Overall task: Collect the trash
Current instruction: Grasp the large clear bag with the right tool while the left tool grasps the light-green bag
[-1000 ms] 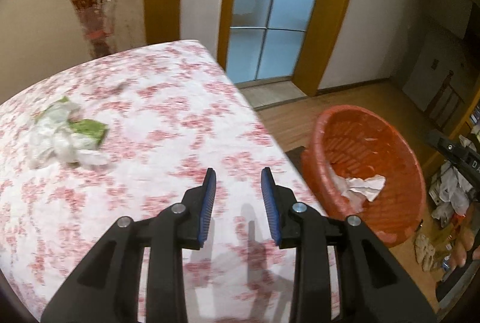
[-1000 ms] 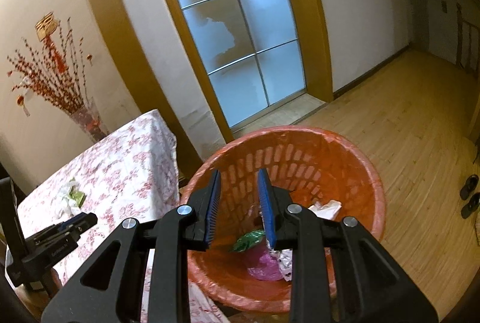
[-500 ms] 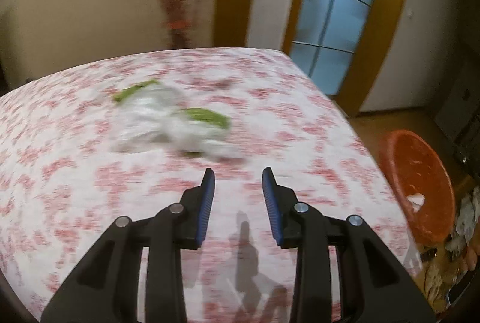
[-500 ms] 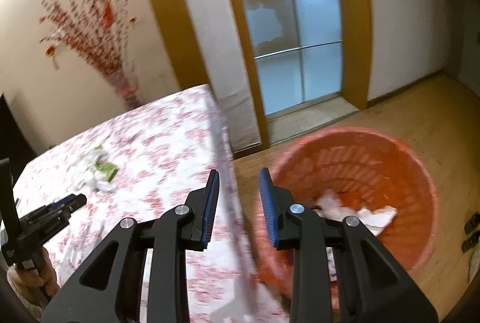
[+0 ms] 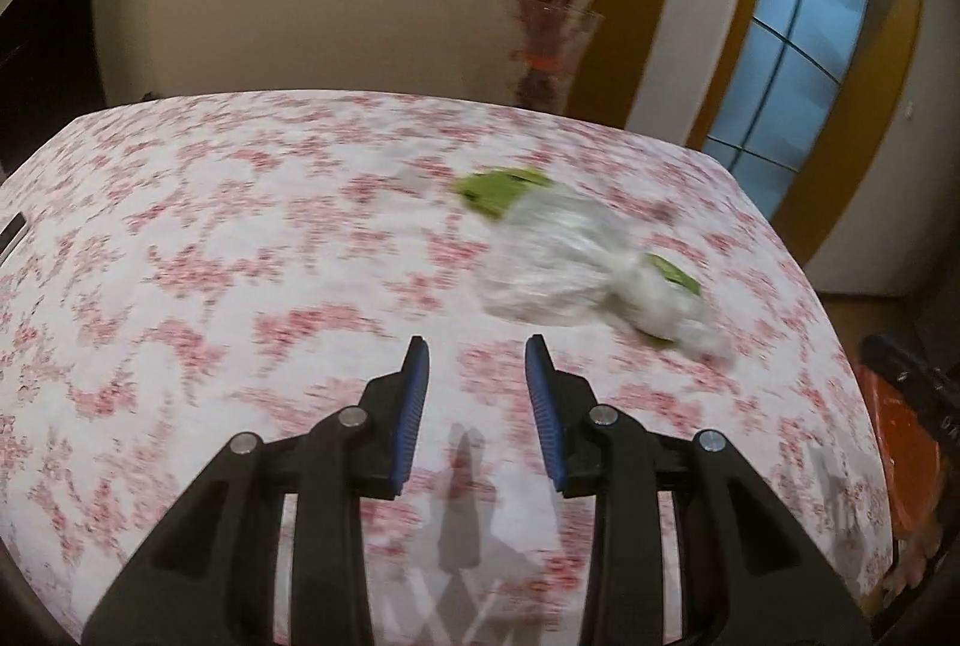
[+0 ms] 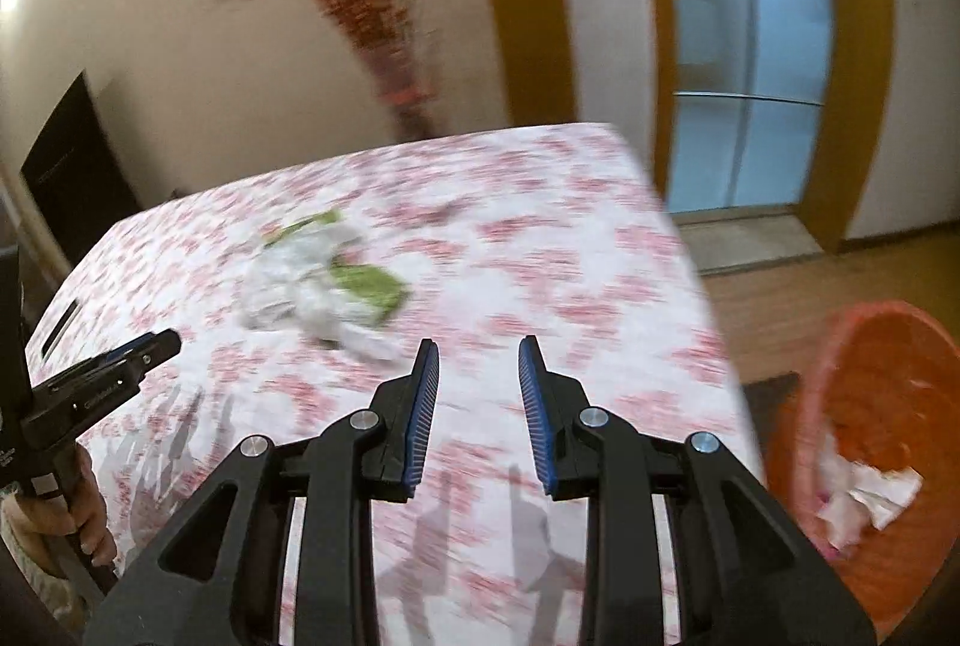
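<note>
- Okay, table [image 5: 240,238] with pink floral cloth fills the middle of both views; frames are motion-blurred.
- Orange basket [image 6: 870,406] at right edge of right wrist view, on the floor beside the table, white paper scraps already in it; only a sliver at lower right of left wrist view.
- Trash wad [image 5: 576,262], crumpled clear/white plastic with green bits, lies on the cloth right of centre in left wrist view, centre-left [image 6: 324,286] in right wrist view.
- Wad's long axis: upper left to lower right in left wrist view, green end up-left, thin tail pointing lower right toward the table's basket side.
- Left gripper [image 5: 477,364]: tongs spread, nothing between them, just short of the wad and aimed a bit left of it.
- Right gripper [image 6: 479,364]: tongs spread, empty, over the cloth; wad up-left of it.
- Risks: loose wad is several pieces, so a pinch on the tail may lift only part; closing low could snag the cloth; both grippers converging could collide.
</note>
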A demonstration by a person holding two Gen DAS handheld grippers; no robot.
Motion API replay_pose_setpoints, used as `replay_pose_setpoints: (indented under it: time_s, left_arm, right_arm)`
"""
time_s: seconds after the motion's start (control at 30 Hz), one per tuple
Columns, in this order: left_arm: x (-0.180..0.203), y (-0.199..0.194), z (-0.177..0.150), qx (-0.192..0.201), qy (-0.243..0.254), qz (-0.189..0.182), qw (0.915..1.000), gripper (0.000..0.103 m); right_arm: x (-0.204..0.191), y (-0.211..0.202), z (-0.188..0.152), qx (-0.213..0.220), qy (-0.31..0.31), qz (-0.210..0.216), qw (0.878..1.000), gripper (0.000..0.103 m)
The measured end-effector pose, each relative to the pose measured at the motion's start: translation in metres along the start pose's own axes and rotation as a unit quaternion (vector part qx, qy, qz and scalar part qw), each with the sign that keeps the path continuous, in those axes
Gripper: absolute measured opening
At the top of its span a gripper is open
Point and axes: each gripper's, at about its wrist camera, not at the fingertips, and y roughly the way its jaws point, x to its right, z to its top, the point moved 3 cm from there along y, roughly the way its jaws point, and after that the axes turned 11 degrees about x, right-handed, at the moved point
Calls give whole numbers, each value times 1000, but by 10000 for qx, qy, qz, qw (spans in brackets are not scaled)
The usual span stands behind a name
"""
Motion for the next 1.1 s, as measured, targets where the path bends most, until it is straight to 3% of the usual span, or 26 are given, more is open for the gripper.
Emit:
replay_pose_setpoints:
  time_s: [0.27,0.53,0.57,0.6,0.67,0.9,1.1]
  left_arm:
    - [-47,4,8,57,-268,244,9993,36]
    - [-68,10,9,19,-395,340,9986,36]
    - [-69,11,9,13,-399,334,9986,36]
    - [-69,12,9,10,-397,326,9987,36]
    - [-66,13,10,6,-377,307,9988,36]
    - [-38,19,15,1,-279,99,9996,36]
    - [5,31,19,-62,-161,-198,9997,36]
  right_arm:
    - [-69,62,-1,-314,-242,572,9976,29]
    - [-96,103,-10,-601,-625,371,9955,32]
    - [-95,104,-12,-617,-646,352,9954,29]
    - [-94,105,-14,-615,-703,292,9952,12]
    - [-91,100,-14,-571,-670,345,9955,6]
    - [-59,64,0,-151,-395,272,9987,2]
    - [-6,27,10,280,-165,-231,9992,2]
